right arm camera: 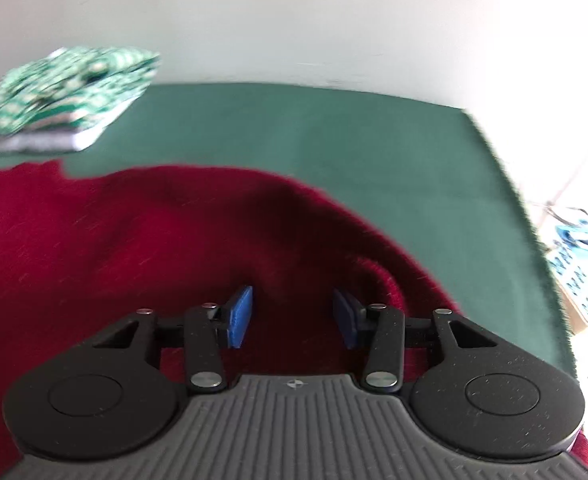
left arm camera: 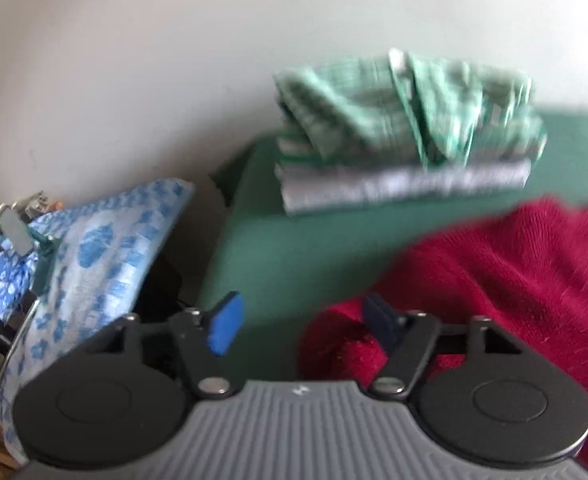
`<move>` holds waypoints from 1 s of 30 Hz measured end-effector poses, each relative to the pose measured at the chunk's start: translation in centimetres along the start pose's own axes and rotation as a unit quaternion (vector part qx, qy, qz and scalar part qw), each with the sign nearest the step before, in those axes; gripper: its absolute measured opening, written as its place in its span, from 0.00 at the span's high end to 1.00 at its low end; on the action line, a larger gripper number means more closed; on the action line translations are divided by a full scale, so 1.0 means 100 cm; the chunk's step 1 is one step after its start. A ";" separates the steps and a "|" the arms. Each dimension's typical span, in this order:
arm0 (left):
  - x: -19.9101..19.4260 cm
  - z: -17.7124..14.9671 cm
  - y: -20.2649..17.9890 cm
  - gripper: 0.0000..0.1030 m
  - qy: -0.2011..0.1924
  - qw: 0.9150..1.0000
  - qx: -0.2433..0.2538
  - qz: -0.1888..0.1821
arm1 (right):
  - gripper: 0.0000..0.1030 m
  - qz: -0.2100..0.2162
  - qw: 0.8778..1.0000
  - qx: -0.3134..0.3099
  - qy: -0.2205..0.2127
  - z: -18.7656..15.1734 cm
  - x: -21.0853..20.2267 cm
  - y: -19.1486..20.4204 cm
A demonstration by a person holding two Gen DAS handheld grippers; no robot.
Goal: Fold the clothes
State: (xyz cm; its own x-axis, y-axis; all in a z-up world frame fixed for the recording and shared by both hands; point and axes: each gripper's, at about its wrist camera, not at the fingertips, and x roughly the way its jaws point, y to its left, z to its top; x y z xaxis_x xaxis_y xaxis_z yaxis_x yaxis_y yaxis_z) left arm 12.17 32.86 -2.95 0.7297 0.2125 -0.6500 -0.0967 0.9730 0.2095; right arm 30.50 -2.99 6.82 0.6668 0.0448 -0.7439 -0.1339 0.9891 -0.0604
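Note:
A dark red fuzzy garment (right arm camera: 142, 240) lies spread and rumpled on the green-covered table (right arm camera: 333, 140). My right gripper (right arm camera: 292, 316) hangs just above a raised fold of it, jaws apart, and the blue pads (right arm camera: 240, 316) press on nothing. In the left wrist view the red garment (left arm camera: 513, 280) fills the lower right. My left gripper (left arm camera: 301, 322) stands open at the garment's left edge, its right finger over the red cloth and its left finger over the bare green table (left arm camera: 294, 248). Both views are blurred.
A stack of folded clothes (left arm camera: 405, 132), green checked on top of grey, sits at the back of the table against a white wall; it shows as the stack (right arm camera: 70, 96) at far left. A blue-and-white patterned cloth (left arm camera: 94, 248) drapes over a wire basket beyond the table's left edge. Blue-and-white items (right arm camera: 577, 256) lie off the right edge.

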 end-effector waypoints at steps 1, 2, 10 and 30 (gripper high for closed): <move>-0.017 -0.003 0.009 0.20 -0.016 1.000 -0.008 0.003 | 0.60 -0.016 1.000 0.015 0.008 0.007 0.000 0.001; -0.033 -0.010 0.019 0.11 -0.025 1.000 -0.017 0.001 | 0.61 -0.016 0.999 0.039 0.010 0.007 0.001 0.001; -0.102 -0.134 0.067 0.10 0.073 0.992 -0.075 -0.068 | 0.57 0.219 0.974 -0.061 0.008 -0.035 -0.065 0.139; -0.197 -0.156 0.148 0.94 -0.037 0.995 -0.078 -0.054 | 0.73 0.112 0.990 -0.088 0.009 -0.154 -0.108 0.255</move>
State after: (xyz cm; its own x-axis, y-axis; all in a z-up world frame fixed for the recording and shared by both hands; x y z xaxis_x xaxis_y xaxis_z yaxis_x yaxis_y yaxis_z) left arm -14.22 44.51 1.60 0.7889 0.1035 -0.6057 -0.1144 0.9932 0.0208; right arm 8.59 19.58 3.09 0.5928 0.2564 -0.7635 -0.4033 0.9150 -0.0059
